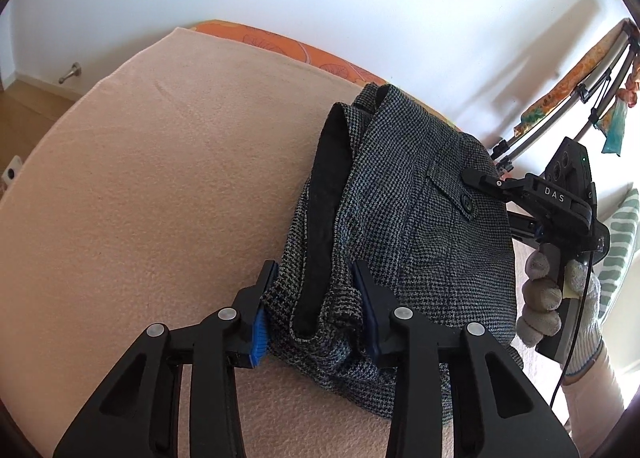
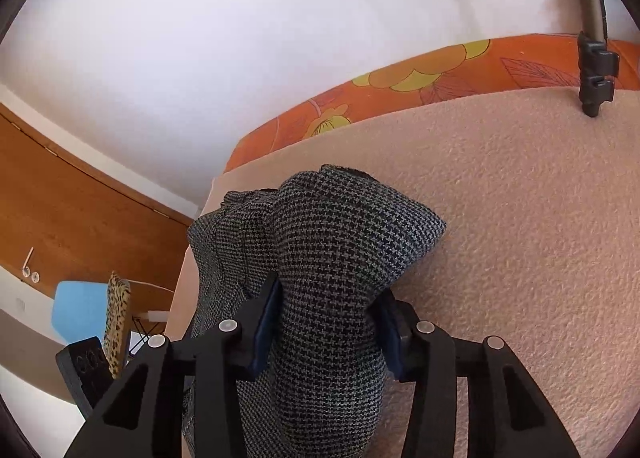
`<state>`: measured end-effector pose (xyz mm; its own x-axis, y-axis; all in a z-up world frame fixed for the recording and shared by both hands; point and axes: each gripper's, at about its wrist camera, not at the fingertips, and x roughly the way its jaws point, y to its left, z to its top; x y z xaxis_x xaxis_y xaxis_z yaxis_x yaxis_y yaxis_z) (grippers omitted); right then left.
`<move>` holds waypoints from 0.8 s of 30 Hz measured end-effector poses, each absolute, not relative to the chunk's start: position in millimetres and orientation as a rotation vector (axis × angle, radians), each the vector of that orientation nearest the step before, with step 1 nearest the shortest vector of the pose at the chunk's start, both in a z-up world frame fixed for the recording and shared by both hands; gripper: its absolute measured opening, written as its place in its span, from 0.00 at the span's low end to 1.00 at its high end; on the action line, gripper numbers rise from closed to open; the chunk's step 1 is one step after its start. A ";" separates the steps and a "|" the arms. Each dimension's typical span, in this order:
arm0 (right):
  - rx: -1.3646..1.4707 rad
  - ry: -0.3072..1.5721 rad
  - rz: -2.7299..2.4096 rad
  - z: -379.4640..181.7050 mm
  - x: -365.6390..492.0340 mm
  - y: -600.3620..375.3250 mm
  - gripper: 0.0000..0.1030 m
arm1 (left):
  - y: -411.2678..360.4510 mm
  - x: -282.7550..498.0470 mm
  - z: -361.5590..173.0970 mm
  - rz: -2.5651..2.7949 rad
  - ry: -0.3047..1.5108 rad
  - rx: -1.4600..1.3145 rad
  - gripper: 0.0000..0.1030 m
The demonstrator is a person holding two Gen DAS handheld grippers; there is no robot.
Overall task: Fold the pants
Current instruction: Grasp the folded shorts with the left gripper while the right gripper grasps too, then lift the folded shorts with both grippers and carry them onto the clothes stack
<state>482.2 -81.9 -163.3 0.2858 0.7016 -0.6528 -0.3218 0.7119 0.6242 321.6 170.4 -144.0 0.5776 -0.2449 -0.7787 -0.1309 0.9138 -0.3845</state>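
Note:
Grey houndstooth pants (image 1: 404, 226) lie bunched on a peach blanket (image 1: 160, 186), with the black waistband lining and a buttoned pocket flap showing. My left gripper (image 1: 316, 278) is shut on a thick bunch of the waistband at the near edge. My right gripper (image 2: 328, 298) is shut on a fat fold of the same pants (image 2: 332, 258), lifted slightly off the blanket (image 2: 520, 238). The right gripper also shows in the left wrist view (image 1: 480, 180), at the pants' right side, held by a gloved hand.
An orange flowered sheet (image 2: 400, 94) edges the bed by the white wall. A drying rack with hanging cloths (image 1: 580, 98) stands at the right. A wooden door (image 2: 80, 218), a blue chair (image 2: 80, 314) and wood floor (image 1: 24, 114) lie beyond the bed's left edge.

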 end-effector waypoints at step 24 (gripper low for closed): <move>0.211 0.986 0.712 -115.5 454.0 -55.1 0.28 | 165.8 308.6 -127.0 -0.124 0.856 -0.514 0.20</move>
<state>454.0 -55.1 -115.5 0.3493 0.6360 -0.6881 -0.4533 0.7574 0.4699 308.6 165.8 -127.0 0.6565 -0.3061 -0.6894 -0.0983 0.8714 -0.4805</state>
